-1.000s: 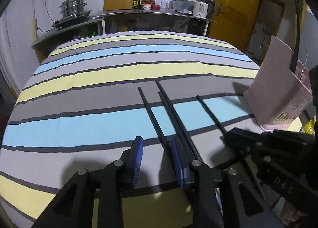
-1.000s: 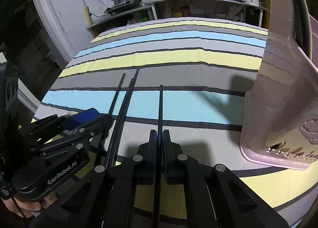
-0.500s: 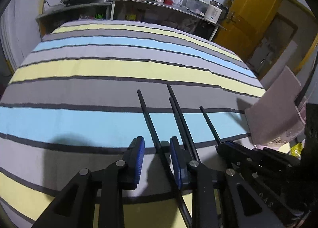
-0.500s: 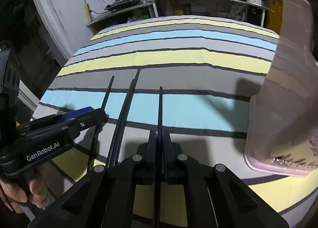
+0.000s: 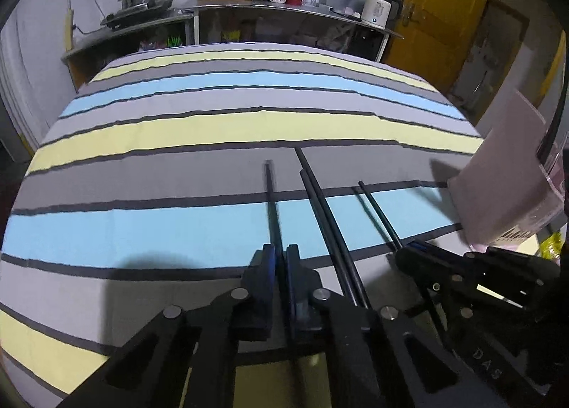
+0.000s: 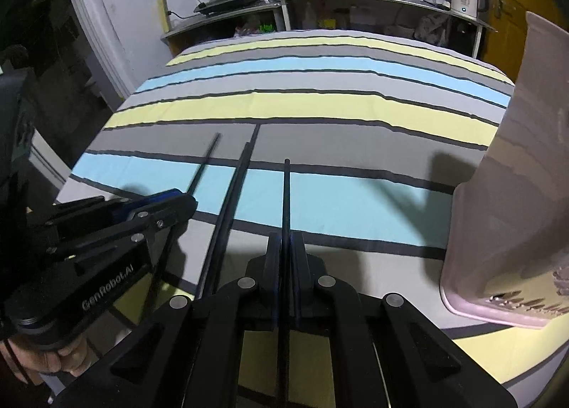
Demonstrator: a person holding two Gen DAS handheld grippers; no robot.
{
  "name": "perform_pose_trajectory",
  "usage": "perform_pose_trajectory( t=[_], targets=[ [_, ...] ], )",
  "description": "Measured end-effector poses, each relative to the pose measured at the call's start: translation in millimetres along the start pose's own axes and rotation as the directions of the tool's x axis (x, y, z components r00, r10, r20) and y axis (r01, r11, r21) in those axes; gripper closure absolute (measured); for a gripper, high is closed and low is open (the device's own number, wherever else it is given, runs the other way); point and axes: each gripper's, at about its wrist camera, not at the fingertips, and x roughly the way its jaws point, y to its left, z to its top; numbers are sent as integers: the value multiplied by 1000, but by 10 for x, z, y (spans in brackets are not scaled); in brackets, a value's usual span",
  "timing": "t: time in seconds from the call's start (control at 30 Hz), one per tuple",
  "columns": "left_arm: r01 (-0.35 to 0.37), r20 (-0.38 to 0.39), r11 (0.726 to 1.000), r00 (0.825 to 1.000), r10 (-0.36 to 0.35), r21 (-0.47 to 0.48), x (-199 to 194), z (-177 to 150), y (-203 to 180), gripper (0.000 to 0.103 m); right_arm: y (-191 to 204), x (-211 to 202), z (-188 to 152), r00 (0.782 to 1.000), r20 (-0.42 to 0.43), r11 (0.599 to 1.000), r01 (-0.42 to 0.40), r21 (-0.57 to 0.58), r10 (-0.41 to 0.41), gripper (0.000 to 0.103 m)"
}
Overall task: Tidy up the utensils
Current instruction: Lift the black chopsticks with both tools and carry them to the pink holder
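Both grippers are clamped on a black chopstick each: the left gripper (image 5: 279, 258) has just closed on the leftmost chopstick (image 5: 272, 194), the right gripper (image 6: 284, 248) pinches the rightmost chopstick (image 6: 286, 194). Two more chopsticks (image 6: 233, 194) lie between them on the striped tablecloth (image 5: 177, 130), near its front edge, and the pink holder (image 6: 515, 194) stands at the right edge

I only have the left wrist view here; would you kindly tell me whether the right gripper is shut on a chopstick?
Observer: Yes. The right gripper is shut on one chopstick, with a pad pressing on each side.
Operator: Thank you. Is it touching the pink holder?
Observer: No. The pink holder stands to its right, with bare striped cloth between them.
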Motion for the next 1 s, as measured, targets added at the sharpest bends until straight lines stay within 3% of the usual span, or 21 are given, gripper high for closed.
perform_pose_trajectory(
  t=[0.33,0.7,1.0],
  targets=[
    [82,92,997,992,-82,2,-627,60,20,98,65,-496,59,995,91,999,-35,-8,35,98],
    [140,200,988,968,-149,59,-1464,85,-113,98,171,-1255,48,974,221,999,-49,-15,51,98],
    [172,244,980,950,-192,103,-1905,61,-283,98,174,-1681,-50,955,292,999,-44,0,42,98]
  ],
)
